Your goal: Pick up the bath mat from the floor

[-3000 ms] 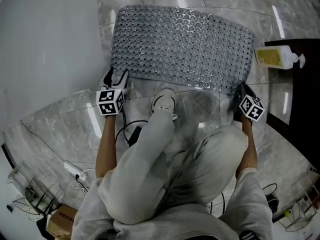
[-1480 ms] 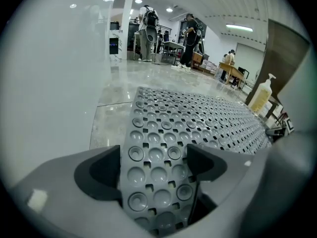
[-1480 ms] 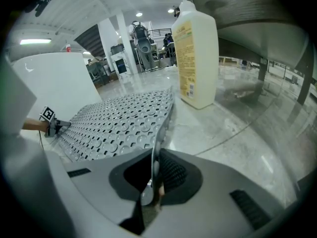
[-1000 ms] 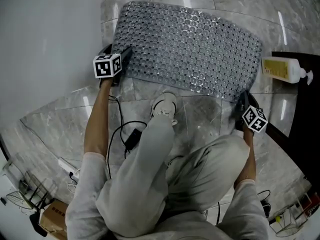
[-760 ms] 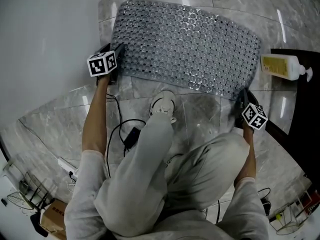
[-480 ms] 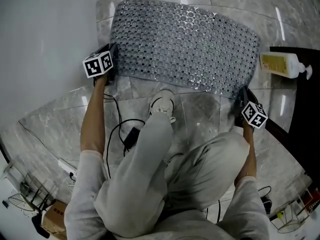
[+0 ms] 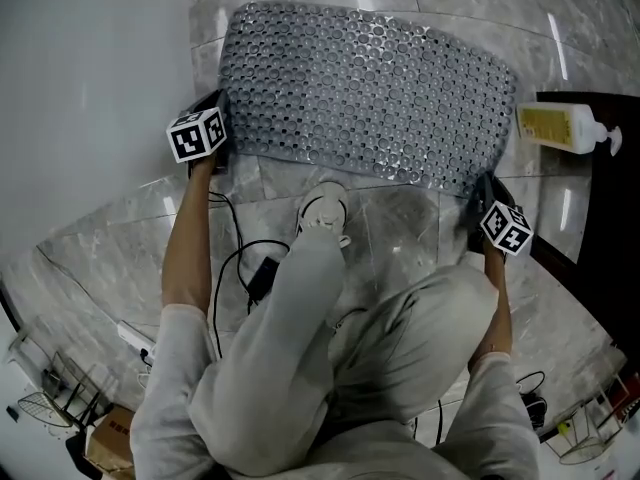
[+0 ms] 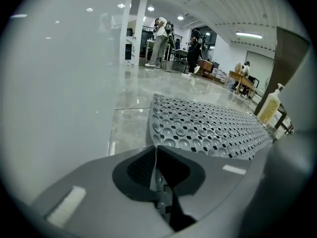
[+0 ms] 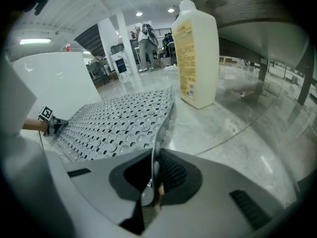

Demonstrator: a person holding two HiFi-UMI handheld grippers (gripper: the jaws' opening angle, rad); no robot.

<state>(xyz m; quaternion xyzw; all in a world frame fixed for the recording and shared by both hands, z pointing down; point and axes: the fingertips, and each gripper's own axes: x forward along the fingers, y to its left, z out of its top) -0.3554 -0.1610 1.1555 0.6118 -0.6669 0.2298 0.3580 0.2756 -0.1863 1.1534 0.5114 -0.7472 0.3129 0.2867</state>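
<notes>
Two grippers pinch one bath mat (image 7: 365, 88) by its near corners.
Just past one shoe (image 7: 325, 208), the left gripper (image 7: 217, 105) and right gripper (image 7: 482, 184) each clamp narrow on the edge, likely for an even lift; it lies flat on the floor (image 7: 400, 218), one soap bottle (image 7: 555, 128) far right.

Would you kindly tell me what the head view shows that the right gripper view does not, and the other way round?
Only the head view shows the person's shoe, bent legs and the cables on the floor, plus the whole outline of the bath mat. Only the right gripper view shows the right gripper with its jaws shut on the mat's edge, and people standing far behind. Both show the mat, the pump bottle beside it and the left gripper at the mat's opposite corner.
</notes>
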